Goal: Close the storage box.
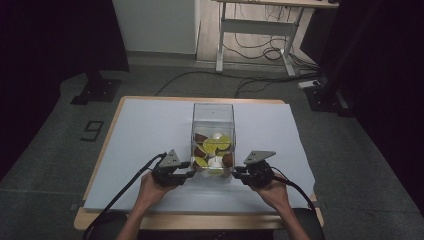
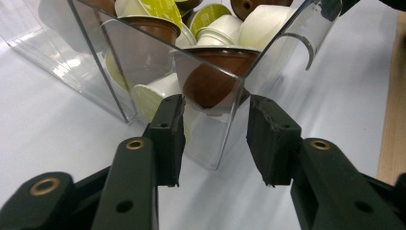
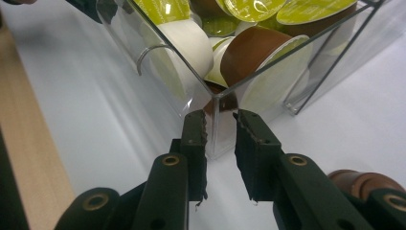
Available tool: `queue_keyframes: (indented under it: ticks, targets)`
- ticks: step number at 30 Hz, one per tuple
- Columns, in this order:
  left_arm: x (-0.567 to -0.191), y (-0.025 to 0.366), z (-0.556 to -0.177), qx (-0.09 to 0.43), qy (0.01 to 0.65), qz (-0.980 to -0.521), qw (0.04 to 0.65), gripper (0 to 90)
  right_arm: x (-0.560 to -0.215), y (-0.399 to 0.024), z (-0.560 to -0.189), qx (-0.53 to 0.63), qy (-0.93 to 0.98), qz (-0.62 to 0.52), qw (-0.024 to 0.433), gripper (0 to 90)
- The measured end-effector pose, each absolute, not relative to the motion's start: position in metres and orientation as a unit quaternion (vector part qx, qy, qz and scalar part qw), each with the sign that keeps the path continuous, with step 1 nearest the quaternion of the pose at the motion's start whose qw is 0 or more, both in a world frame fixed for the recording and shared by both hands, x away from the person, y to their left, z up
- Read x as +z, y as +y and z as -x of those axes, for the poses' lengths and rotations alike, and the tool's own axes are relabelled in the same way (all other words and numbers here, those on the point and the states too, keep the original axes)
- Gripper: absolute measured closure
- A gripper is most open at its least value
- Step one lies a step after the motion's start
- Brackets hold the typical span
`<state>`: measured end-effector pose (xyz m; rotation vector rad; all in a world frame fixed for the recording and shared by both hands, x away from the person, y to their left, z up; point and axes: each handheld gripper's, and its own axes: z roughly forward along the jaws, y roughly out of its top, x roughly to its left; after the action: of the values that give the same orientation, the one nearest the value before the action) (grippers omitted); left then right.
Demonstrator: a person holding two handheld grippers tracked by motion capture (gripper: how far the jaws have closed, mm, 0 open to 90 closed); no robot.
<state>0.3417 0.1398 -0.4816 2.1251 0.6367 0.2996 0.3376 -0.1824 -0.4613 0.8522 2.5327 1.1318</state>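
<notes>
Both grippers, left (image 1: pixel 191 173) and right (image 1: pixel 235 172), straddle near corners of upright clear box (image 1: pixel 213 120); contact unclear. Long axis vertical. Capsules (image 1: pixel 214 148) partly hidden.

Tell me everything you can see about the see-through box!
The clear box looks like thin plastic, tall and square, open on top, with a curved cut-out in one wall. It stands upright on the white sheet, near the person's edge of the table. Inside are brown, white and lime-topped capsules, filling about the lower half. The left gripper and right gripper each straddle a near corner, pads close beside it.
</notes>
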Motion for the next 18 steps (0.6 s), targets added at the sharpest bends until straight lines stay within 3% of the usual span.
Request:
queue_keyframes:
  ticks: [7, 12, 18]
  targets:
    - [-0.483, 0.139, -0.347, 0.125, 0.261, -0.85, 0.44, 62.5, -0.461, -0.182, -0.342, 0.387, 0.86, -0.307, 0.128, 74.2]
    - [-0.483, 0.139, -0.35, 0.123, 0.265, -0.847, 0.444, 62.6, -0.46, -0.182, -0.341, 0.381, 0.859, -0.316, 0.133, 67.7]
    - [-0.483, 0.138, -0.355, 0.127, 0.274, -0.843, 0.445, 62.8, -0.457, -0.182, -0.337, 0.388, 0.86, -0.309, 0.115, 69.9]
